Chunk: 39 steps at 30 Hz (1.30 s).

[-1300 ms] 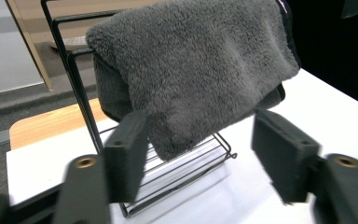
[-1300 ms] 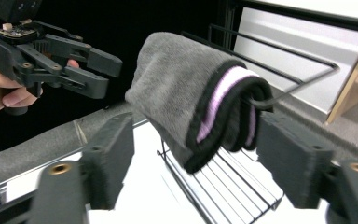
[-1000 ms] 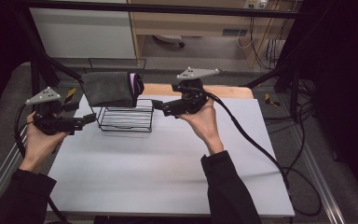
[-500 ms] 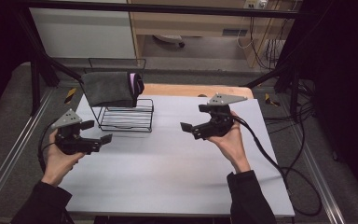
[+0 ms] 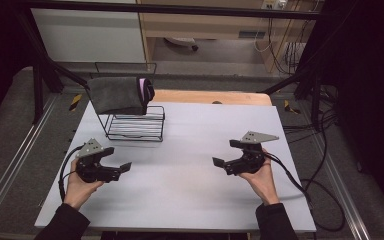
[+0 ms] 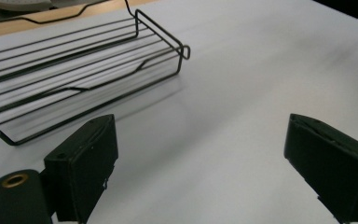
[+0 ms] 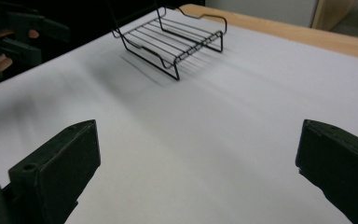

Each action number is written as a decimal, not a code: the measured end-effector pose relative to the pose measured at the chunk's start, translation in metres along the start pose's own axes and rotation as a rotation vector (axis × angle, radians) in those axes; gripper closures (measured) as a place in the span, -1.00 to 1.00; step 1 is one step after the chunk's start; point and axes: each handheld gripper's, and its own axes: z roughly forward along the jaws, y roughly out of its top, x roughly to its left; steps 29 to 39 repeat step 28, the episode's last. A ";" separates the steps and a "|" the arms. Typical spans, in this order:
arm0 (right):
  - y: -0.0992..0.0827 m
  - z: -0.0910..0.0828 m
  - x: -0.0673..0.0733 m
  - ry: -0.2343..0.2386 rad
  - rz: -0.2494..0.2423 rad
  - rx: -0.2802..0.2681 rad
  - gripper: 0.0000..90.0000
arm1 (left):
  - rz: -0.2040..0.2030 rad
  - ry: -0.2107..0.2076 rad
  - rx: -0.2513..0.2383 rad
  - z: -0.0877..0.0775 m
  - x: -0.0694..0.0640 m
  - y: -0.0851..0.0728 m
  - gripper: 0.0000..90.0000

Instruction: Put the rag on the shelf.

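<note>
A black wire rack [image 5: 135,126] stands at the table's far left, and a dark grey cloth [image 5: 116,95] with a purple edge hangs over its tall back rail. My left gripper [image 5: 120,169] is low over the white table [image 5: 190,205], in front of the rack and apart from it. Its jaws are open and empty [image 6: 205,163], and the rack [image 6: 74,79] lies ahead on the left. My right gripper [image 5: 221,165] hovers at the right with open jaws [image 7: 196,172]. They have just been opening a little, with nothing between them. The rack [image 7: 177,42] lies far ahead.
A wooden board [image 5: 210,96] lines the table's far edge. Black cables [image 5: 305,185] trail off the right side. In the right gripper view the other hand's gripper [image 7: 14,32] shows at the upper left. Metal frame rails [image 5: 10,170] run along both sides.
Both hands have come down and back toward the near side of the table, away from the rack. The right one also swung right. The cloth stays draped on the rack.
</note>
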 end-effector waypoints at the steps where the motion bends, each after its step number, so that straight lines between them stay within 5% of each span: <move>1: -0.005 -0.001 -0.002 -0.001 0.003 0.006 -0.99 | 0.002 -0.003 0.009 0.001 0.000 -0.003 -0.78; 21: -0.088 -0.035 -0.033 -0.046 0.057 0.082 -0.99 | 0.010 -0.031 0.081 0.010 0.000 -0.037 -0.79; 39: -0.089 -0.041 -0.034 -0.051 0.064 0.064 -0.99 | 0.021 -0.034 0.101 0.011 -0.001 -0.041 -0.80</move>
